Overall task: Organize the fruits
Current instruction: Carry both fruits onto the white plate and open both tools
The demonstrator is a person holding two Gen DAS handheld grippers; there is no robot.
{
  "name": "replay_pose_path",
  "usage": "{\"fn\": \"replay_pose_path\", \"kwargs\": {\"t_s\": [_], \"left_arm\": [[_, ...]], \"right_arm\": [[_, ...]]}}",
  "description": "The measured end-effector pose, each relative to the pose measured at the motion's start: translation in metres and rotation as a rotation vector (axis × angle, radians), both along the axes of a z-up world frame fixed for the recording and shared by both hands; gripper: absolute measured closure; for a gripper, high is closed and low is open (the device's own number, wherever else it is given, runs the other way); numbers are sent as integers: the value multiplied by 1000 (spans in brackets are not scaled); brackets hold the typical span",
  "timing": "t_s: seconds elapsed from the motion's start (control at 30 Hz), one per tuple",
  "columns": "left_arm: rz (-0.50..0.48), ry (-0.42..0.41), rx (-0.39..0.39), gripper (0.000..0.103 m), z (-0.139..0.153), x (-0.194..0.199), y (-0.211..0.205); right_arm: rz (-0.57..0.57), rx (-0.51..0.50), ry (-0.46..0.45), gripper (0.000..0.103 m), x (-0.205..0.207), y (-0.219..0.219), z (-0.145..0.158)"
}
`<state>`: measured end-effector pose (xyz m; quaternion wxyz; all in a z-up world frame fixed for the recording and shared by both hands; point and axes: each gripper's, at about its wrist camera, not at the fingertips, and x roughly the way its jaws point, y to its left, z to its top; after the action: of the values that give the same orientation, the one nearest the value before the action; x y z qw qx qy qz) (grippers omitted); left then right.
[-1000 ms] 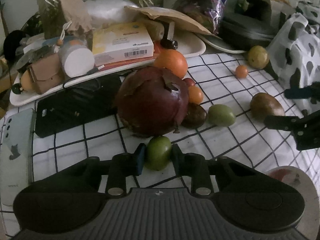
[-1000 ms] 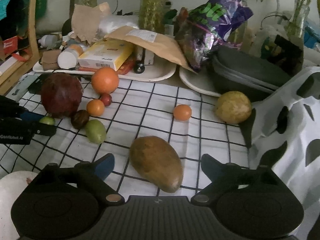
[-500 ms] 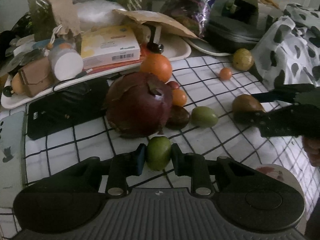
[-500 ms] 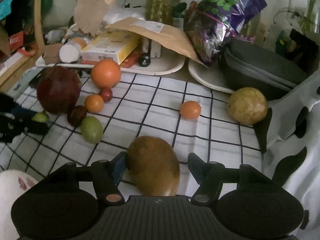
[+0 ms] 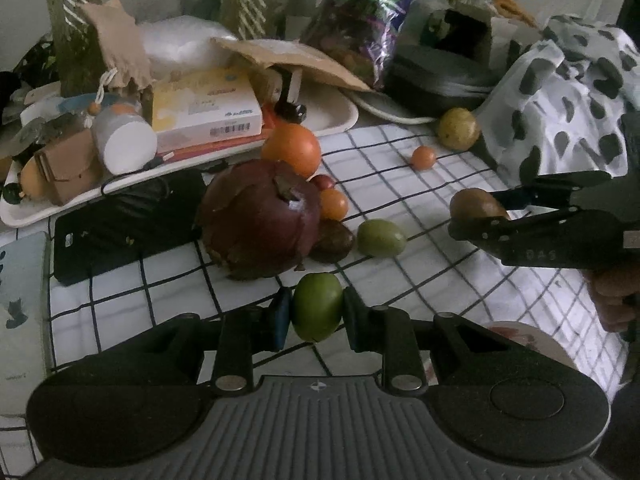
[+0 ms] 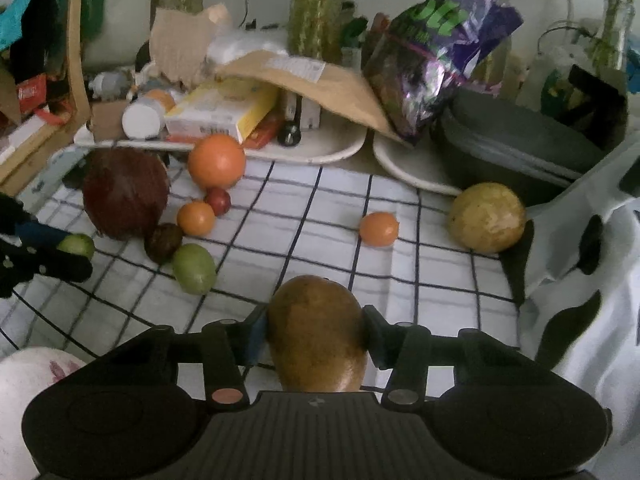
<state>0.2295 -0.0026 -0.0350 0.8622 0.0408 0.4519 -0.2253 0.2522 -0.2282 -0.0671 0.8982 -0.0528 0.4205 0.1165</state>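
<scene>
My left gripper [image 5: 316, 314] is shut on a small green fruit [image 5: 317, 312], held just in front of a big dark red fruit [image 5: 260, 218]. My right gripper [image 6: 316, 336] is shut on a brown mango [image 6: 318, 330]; it also shows at the right of the left wrist view [image 5: 478, 206]. On the checked cloth lie a large orange [image 6: 216, 161], a small orange [image 6: 196, 218], a small red fruit [image 6: 218, 201], a dark brown fruit [image 6: 163, 242], a green oval fruit [image 6: 195, 268], another small orange [image 6: 379, 229] and a yellow round fruit [image 6: 486, 217].
A white tray [image 5: 328, 118] with a yellow box [image 5: 208, 106], a white jar and clutter stands behind the fruits. A black flat object [image 5: 120, 224] lies left of the red fruit. A white plate [image 6: 28, 392] sits at the near edge. A spotted cloth [image 6: 592, 264] lies at the right.
My right gripper has moved forward around the brown mango and closed on it. My left gripper has kept hold of the green fruit and drawn back a little.
</scene>
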Motion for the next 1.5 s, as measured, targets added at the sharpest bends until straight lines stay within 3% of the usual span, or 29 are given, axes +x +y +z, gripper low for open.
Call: {"fn": "replay_pose_path", "kwargs": {"t_s": [0.23,0.7,1.17,1.5], "left_arm": [[-35,-24,-31,76,12,-17,-3],[-74,-25,-55,76,14,-64,-13],[-84,-21,-34,76,5,-110,-19],[-114,-23,10,76,-7,-114,-20]], "right_arm": [[-16,68,-41,52,-23,1,23],[-30,162,-18,52,-69,14,40],[10,160,48,52,-118,32,35],[49,98,93,52,-129,39,20]]}}
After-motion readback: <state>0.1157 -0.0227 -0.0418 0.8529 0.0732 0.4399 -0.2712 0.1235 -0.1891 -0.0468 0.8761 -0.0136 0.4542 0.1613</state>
